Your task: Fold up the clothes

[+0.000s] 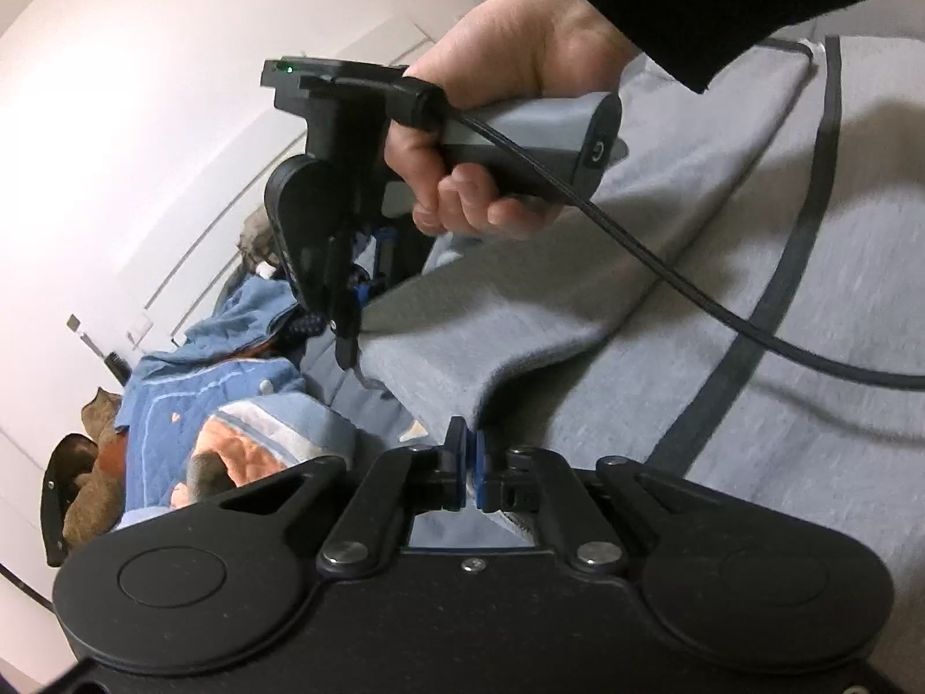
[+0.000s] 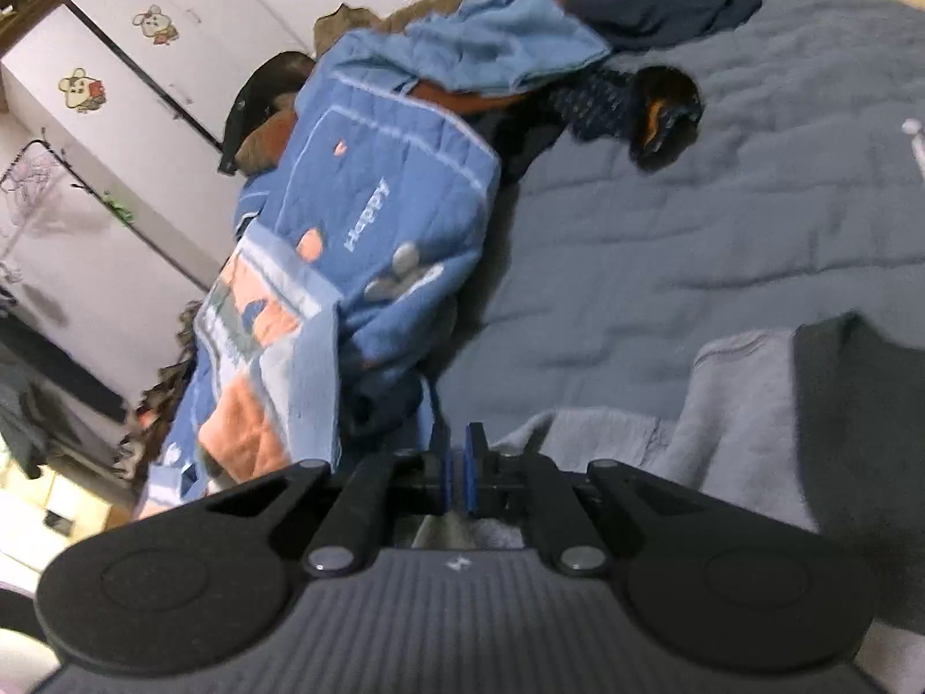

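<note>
Garment [image 1: 578, 312], light grey with a dark stripe, lies over the bed [image 2: 694, 202], one edge lifted into a fold. Left gripper [image 1: 468, 451] has its pads closed on that grey edge at the bottom of its own view. Right gripper [image 1: 347, 341], seen from the left camera, is pinched shut on the same edge further along; in its own view the pads sit nearly together, though whether cloth lies between them cannot be told there. Risk: both holds look shallow, right at the hem, so a quick pull could strip the cloth from one pad and drop the fold crooked. Cable [image 1: 665, 283] trails over the garment and could drag it. Blue quilt [image 2: 370, 214] lies near and could snag the swung edge.
</note>
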A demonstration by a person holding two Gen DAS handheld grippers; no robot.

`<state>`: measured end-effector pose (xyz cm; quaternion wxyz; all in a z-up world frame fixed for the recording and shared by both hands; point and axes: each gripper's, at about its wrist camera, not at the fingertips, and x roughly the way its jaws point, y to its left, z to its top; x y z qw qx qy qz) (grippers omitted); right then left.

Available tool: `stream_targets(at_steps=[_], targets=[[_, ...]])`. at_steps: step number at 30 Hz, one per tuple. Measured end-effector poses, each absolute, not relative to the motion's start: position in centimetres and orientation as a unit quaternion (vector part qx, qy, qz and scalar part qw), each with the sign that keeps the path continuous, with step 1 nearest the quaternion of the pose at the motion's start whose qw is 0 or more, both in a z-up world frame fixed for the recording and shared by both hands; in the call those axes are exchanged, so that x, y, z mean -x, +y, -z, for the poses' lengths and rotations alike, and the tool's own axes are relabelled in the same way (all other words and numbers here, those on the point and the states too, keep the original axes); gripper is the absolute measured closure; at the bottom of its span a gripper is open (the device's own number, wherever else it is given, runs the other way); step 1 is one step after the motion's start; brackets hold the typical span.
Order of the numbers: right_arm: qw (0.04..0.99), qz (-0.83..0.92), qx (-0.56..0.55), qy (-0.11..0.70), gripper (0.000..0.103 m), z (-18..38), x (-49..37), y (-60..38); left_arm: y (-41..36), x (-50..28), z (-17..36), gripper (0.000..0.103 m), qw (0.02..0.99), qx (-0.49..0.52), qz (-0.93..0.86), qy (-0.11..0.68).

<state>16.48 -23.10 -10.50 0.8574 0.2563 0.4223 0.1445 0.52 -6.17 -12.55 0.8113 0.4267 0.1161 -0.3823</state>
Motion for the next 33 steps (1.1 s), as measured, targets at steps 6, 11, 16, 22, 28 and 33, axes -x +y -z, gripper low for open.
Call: stream_targets(at_steps=[6, 11, 16, 22, 28, 33], targets=[[0.869, -0.147, -0.204, 0.427, 0.091, 10.4, -17.0, -22.0, -5.6, -1.2, 12.0, 0.096, 0.815, -0.404, 0.389, 0.146], [0.89, -0.141, -0.201, 0.385, 0.058, 6.9, -15.4, -24.2, -3.4, -3.1, 9.3, 0.058, 0.854, -0.275, 0.402, 0.185], [0.904, -0.128, -0.196, 0.357, 0.055, 4.6, -12.5, -26.9, -3.9, -4.0, 8.5, 0.057, 0.879, -0.208, 0.386, 0.19], [0.897, -0.124, -0.175, 0.386, 0.055, 5.8, -8.7, -28.7, -4.6, -6.1, 8.2, 0.082, 0.882, -0.091, 0.392, 0.245], [0.89, -0.073, -0.176, 0.415, 0.055, 8.3, -4.5, -32.1, -6.2, -7.5, 11.0, 0.082, 0.856, -0.108, 0.365, 0.349], [0.894, 0.002, -0.212, 0.394, 0.055, 8.7, -0.4, -37.2, -5.7, -7.2, 10.7, 0.082, 0.854, -0.116, 0.365, 0.352]])
